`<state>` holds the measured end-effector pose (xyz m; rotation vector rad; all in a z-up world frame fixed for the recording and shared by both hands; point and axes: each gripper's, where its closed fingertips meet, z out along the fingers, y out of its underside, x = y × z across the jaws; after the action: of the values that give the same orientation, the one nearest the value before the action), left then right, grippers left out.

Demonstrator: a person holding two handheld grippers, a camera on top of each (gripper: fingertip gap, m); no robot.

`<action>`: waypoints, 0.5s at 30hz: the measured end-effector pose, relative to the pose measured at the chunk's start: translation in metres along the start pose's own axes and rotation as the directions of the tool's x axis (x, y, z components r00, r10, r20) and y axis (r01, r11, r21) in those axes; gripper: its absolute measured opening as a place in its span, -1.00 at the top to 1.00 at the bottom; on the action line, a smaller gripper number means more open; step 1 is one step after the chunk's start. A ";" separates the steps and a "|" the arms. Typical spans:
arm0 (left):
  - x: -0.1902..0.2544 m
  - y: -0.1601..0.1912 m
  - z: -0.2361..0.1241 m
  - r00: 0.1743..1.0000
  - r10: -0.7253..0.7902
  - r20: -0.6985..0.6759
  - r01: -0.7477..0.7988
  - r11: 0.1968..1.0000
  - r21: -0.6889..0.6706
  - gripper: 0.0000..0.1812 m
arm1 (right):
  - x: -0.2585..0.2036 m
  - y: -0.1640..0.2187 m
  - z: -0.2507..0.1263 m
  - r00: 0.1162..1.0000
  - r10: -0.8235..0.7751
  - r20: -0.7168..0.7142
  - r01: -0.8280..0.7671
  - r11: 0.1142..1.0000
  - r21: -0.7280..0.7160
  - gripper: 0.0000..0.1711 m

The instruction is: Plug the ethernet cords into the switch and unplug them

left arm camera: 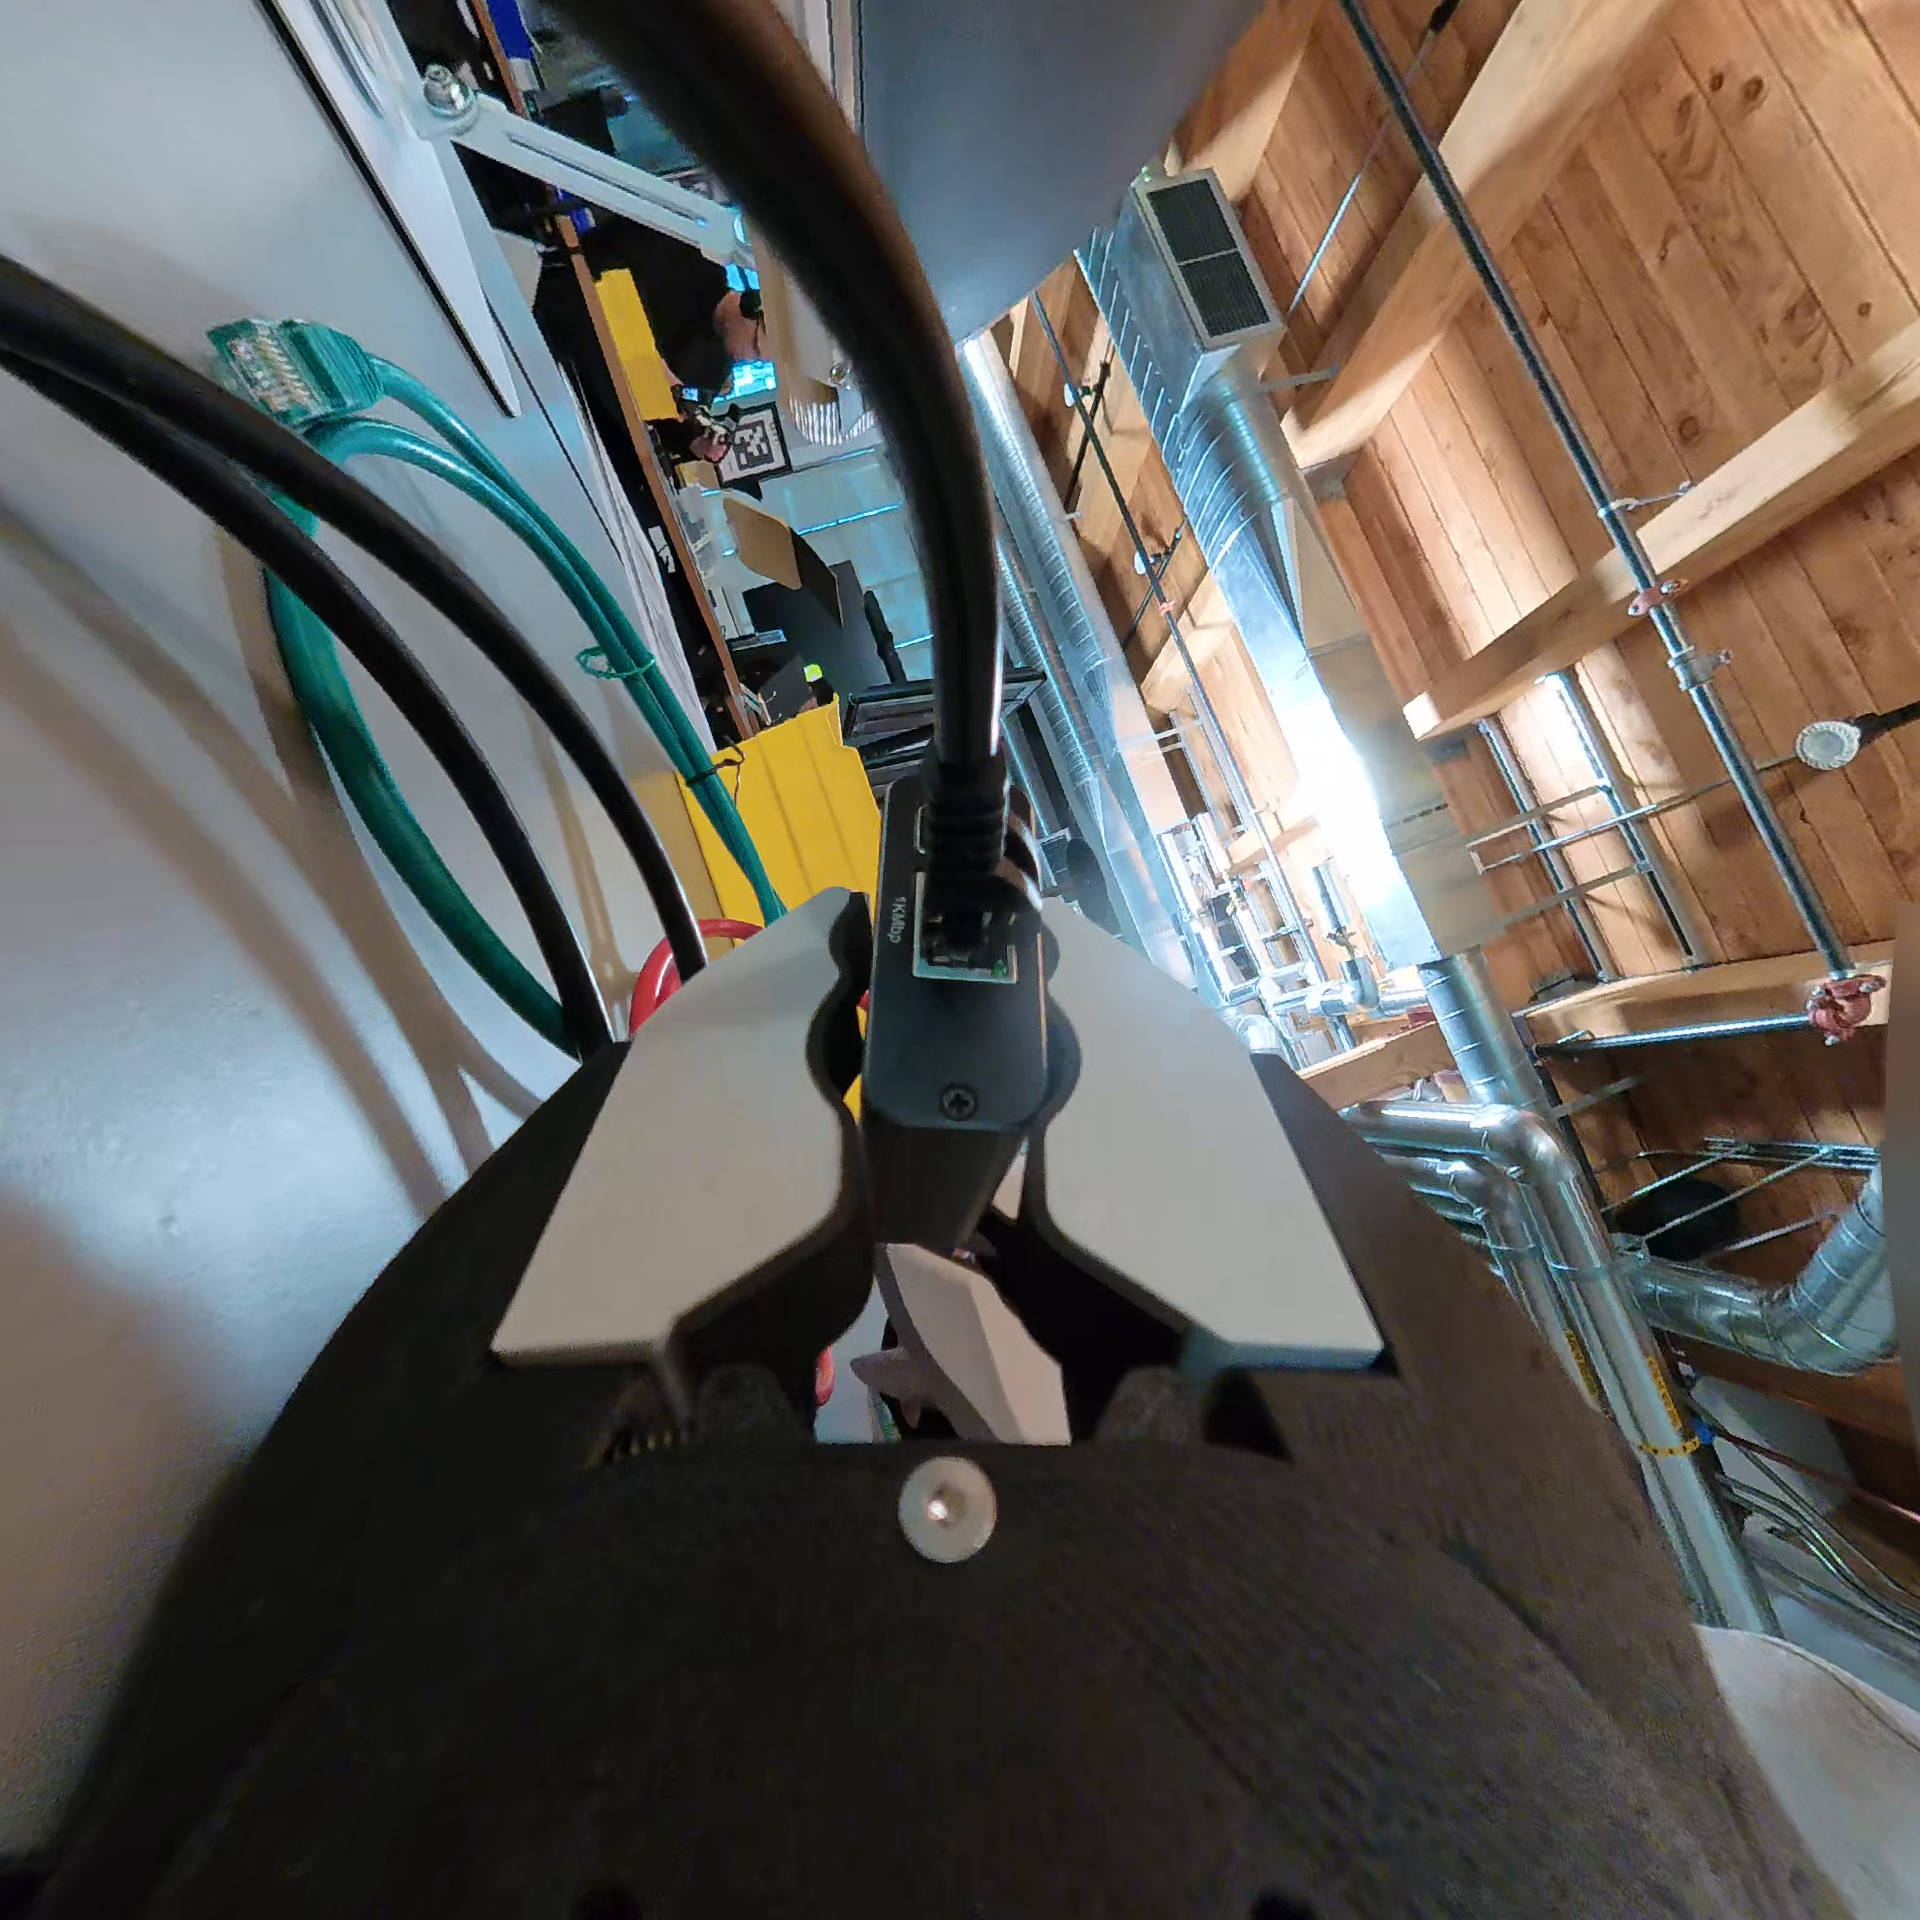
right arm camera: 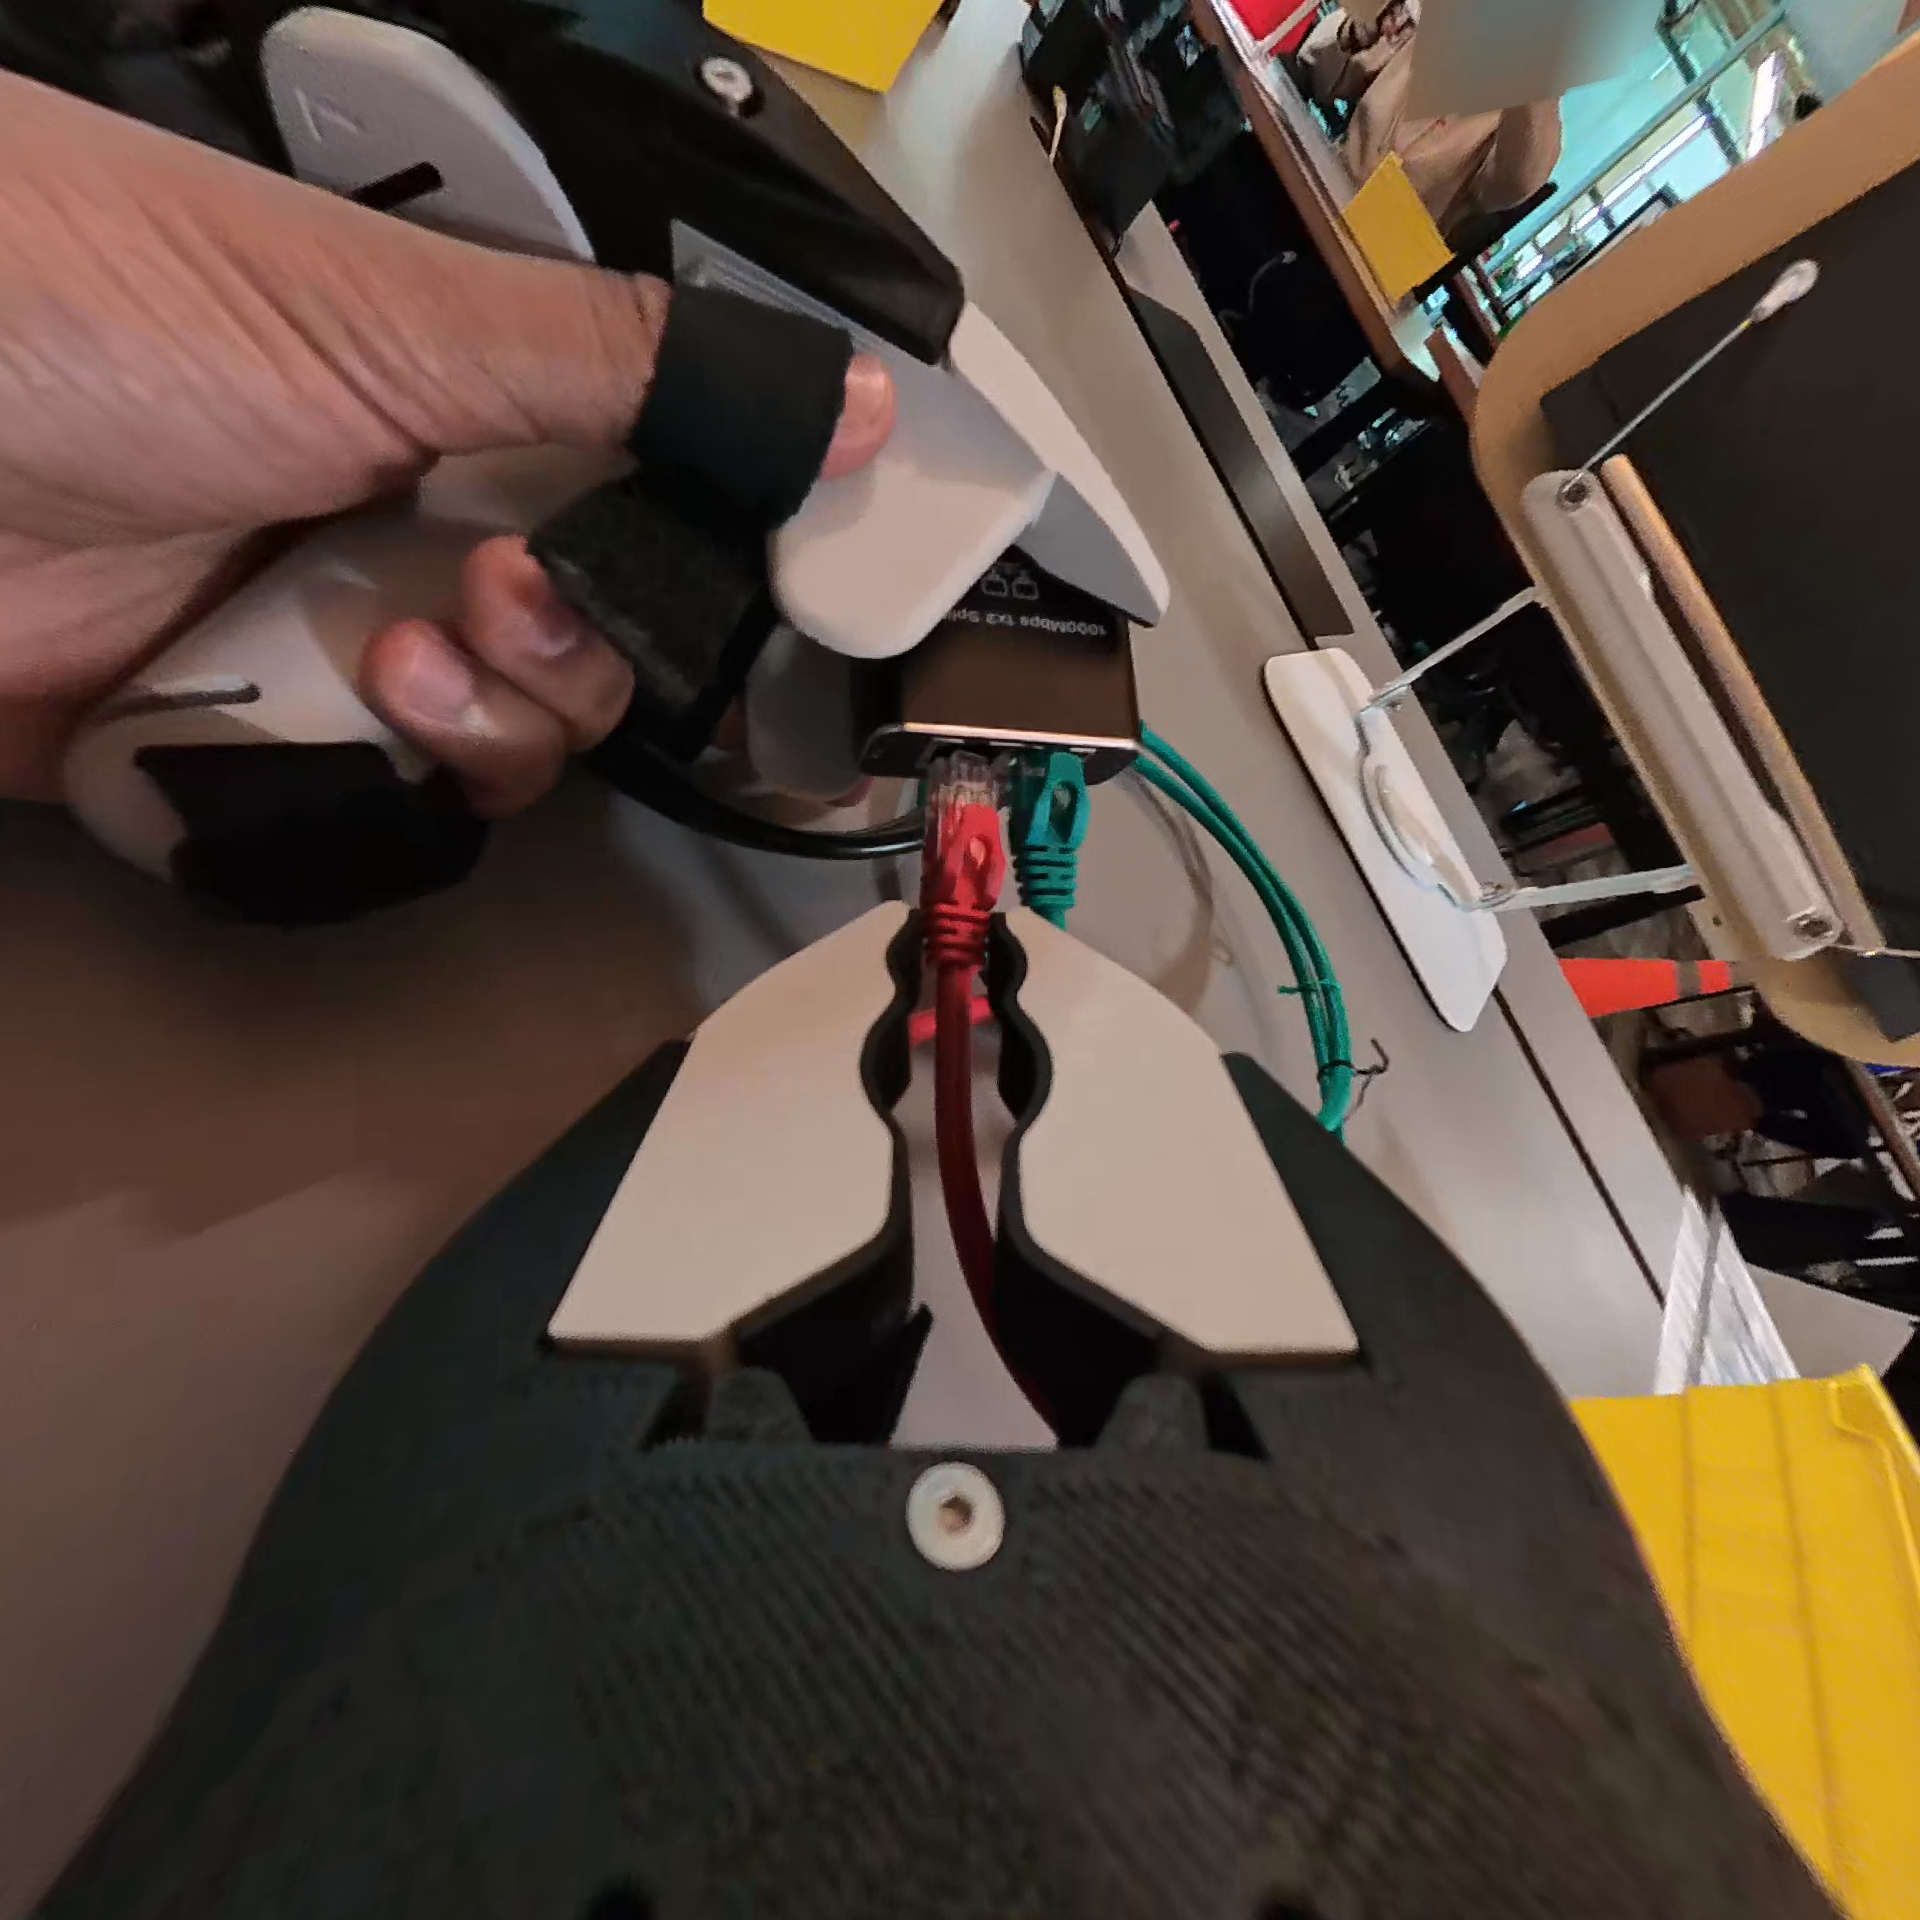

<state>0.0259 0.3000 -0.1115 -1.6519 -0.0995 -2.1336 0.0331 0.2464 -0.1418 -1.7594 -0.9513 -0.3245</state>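
Note:
My left gripper point(left arm camera: 951, 1013) is shut on the small black switch point(left arm camera: 951, 1060) and holds it in the air. A black cord point(left arm camera: 961, 582) is plugged into the switch's near end. In the right wrist view the switch point(right arm camera: 1013, 691) shows under the left gripper's fingers. A green cord's plug point(right arm camera: 1055, 831) sits in one port. My right gripper point(right arm camera: 956, 961) is shut on the red cord point(right arm camera: 961, 914) just behind its plug. The red plug's clear tip point(right arm camera: 961, 779) is at the port beside the green one. I cannot tell if it is seated. The green cord's other plug point(left arm camera: 275, 364) lies loose on the white table.
A person's hand point(right arm camera: 260, 416) holds the left gripper. The white table point(right arm camera: 1351, 987) carries a white stand base point(right arm camera: 1382, 831) with a clear bracket. A yellow bin point(right arm camera: 1766, 1610) is at the lower right. A black cable point(left arm camera: 416, 623) loops over the table.

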 end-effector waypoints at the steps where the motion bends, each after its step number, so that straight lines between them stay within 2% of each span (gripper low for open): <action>1: 0.000 0.000 0.000 1.000 -0.005 -0.004 0.005 1.000 -0.002 0.70 | 0.000 0.000 0.000 1.000 -0.015 -0.009 0.015 1.000 0.003 0.86; 5: 0.003 0.002 0.001 0.999 -0.034 -0.033 0.032 0.999 -0.040 0.70 | 0.002 -0.005 -0.005 0.997 -0.070 -0.045 0.071 0.997 0.036 0.86; 12: 0.005 0.011 0.006 0.997 -0.054 -0.057 0.047 0.992 -0.120 0.70 | 0.002 -0.006 -0.008 0.999 -0.038 -0.024 0.039 0.998 0.056 0.86; 15: 0.004 0.018 0.007 0.995 -0.089 -0.045 0.078 0.976 -0.205 0.70 | 0.001 -0.007 -0.011 1.000 -0.023 0.002 0.023 0.996 0.090 0.86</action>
<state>0.0386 0.2853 -0.1094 -1.7283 0.0691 -2.3157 0.0308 0.2377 -0.1321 -1.6683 -0.9741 -0.2896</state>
